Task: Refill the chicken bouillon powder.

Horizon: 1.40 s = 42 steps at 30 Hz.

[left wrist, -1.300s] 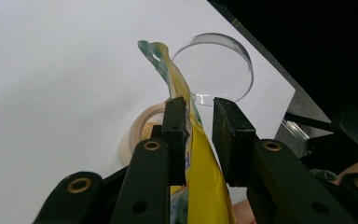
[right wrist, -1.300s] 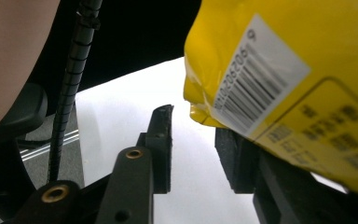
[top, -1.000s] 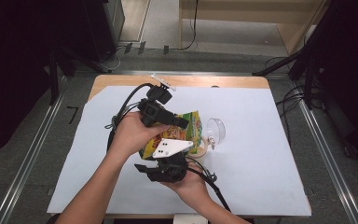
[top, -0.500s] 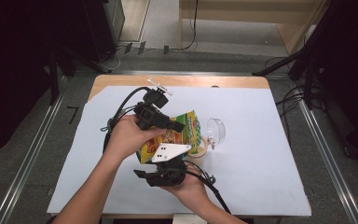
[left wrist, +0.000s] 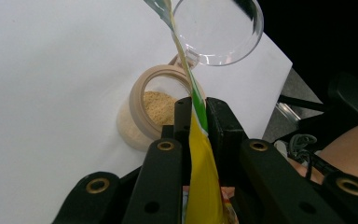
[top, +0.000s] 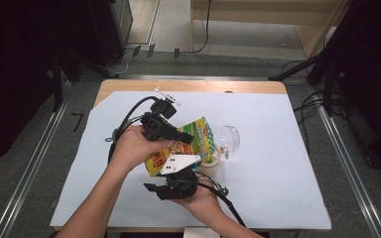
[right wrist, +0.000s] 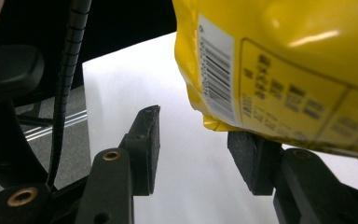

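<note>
Snack pouch (top: 186, 144) — yellow and green — hangs above the white-covered table (top: 278, 168), tipped toward a small open jar (left wrist: 154, 108) of pale crumbs that stands beside its clear lid (left wrist: 219, 29). On the left, the left tool (left wrist: 196, 106) has just been closing and now clamps the pouch's thin top edge between its pads. To the right, the right tool (right wrist: 198, 149) has just been opening; its jaws stand apart under the pouch's bottom corner, one pad touching or nearly touching the foil, nothing gripped. Pouring into the jar looks like the step in hand. Next, the mouth must sit over the jar's rim — and the bottom be raised gently.
</note>
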Motion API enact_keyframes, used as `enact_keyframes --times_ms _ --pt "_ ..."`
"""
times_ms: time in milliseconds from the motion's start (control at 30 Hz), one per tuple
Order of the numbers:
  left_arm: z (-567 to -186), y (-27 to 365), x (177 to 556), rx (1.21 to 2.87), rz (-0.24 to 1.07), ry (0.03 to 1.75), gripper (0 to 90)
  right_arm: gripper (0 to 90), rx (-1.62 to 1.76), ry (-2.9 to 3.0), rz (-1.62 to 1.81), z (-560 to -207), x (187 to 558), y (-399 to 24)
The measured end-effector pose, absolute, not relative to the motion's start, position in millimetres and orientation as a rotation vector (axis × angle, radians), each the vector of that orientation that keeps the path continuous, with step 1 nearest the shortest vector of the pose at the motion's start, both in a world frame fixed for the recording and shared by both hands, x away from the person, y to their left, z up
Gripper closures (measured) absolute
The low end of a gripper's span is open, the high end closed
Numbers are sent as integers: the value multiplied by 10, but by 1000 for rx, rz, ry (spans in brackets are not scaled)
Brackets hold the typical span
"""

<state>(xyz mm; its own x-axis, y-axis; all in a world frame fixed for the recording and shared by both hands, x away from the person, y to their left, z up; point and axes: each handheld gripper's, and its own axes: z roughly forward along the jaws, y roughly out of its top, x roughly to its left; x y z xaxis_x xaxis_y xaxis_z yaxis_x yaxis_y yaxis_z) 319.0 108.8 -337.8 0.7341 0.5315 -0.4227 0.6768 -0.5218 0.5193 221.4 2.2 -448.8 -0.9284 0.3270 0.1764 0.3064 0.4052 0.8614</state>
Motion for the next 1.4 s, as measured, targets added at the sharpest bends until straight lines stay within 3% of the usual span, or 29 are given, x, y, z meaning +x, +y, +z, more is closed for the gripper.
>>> enact_keyframes --times_ms 900,1133,1400 --pt "-3608 996 3247 2277 -365 890 808 532 517 2662 1555 -4719 2224 37" --pt "-3614 1007 3246 2275 -402 864 882 529 519 2662 1553 -4737 2229 30" --pt "-3566 1089 3255 2269 -387 872 884 516 491 2656 1532 -4740 2220 42"
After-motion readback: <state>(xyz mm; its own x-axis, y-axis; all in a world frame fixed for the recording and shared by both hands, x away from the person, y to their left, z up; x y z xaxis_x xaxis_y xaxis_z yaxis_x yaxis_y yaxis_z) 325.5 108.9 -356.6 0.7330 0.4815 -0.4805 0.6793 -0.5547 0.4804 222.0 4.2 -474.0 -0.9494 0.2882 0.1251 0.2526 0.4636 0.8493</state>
